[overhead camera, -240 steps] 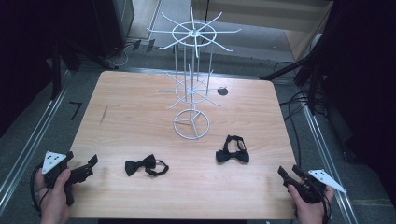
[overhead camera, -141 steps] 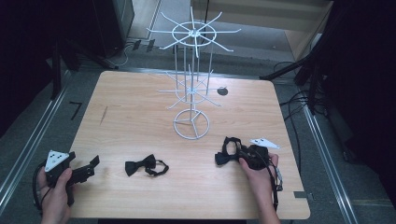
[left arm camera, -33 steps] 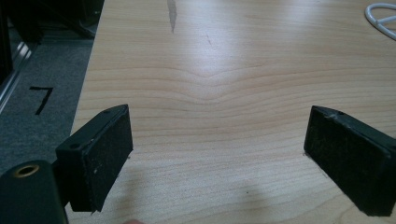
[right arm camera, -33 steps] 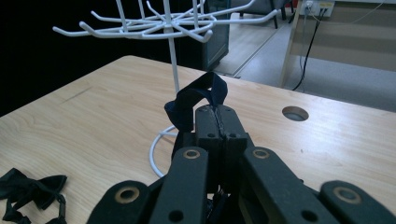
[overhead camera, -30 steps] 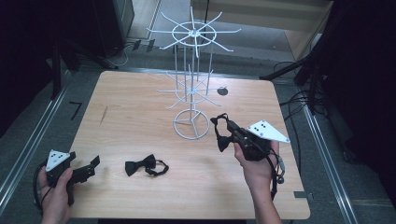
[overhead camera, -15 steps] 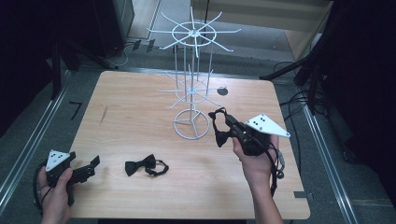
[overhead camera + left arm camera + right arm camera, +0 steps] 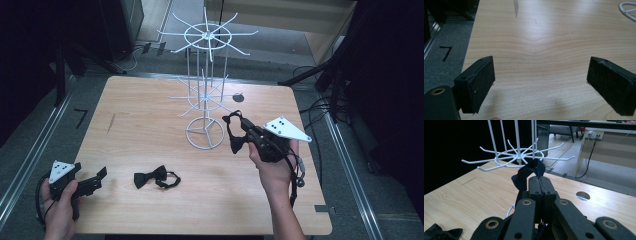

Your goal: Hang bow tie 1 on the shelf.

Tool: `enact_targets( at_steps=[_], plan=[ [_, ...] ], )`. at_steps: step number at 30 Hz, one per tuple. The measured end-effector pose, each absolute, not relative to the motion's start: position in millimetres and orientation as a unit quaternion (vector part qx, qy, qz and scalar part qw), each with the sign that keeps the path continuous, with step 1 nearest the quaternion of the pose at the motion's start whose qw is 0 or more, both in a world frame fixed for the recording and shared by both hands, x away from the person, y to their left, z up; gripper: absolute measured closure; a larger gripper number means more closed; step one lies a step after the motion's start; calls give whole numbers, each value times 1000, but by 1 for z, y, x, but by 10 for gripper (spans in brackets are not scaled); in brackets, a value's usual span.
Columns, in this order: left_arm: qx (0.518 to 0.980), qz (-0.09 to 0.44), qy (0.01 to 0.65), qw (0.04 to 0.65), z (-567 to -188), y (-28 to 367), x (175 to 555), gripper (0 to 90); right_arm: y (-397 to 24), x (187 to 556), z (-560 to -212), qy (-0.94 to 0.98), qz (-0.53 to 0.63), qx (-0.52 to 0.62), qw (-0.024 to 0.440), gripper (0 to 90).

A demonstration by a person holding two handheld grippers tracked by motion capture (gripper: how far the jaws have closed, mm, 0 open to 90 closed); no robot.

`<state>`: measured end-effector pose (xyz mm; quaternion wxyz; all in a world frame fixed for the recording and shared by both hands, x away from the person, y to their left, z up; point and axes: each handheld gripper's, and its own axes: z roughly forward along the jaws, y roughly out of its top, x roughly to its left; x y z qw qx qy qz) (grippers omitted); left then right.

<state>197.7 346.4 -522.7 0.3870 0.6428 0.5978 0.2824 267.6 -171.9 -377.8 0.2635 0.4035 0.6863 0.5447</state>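
While the right tongs point(image 7: 243, 131) pinch one black fabric bow tie point(image 7: 233, 134) near the white wire rack point(image 7: 205, 92), unhung, a second black bow tie point(image 7: 156, 177) waits on the wooden table point(image 7: 150, 120); left tongs point(image 7: 541, 82) gape empty.

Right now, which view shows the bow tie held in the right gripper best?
The high view: the held bow tie hangs whole from the right gripper, beside the wire rack. The right gripper view is closer but gives just a folded loop above the shut jaws. The left gripper view looks across bare table.
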Motion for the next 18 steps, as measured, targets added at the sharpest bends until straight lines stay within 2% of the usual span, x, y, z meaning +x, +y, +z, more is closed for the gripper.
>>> enact_targets(
  at_steps=[18],
  plan=[
    [643,281,598,387,-523,347,198,84,-168,282,-368,685,548,402,261,900]
  ],
)
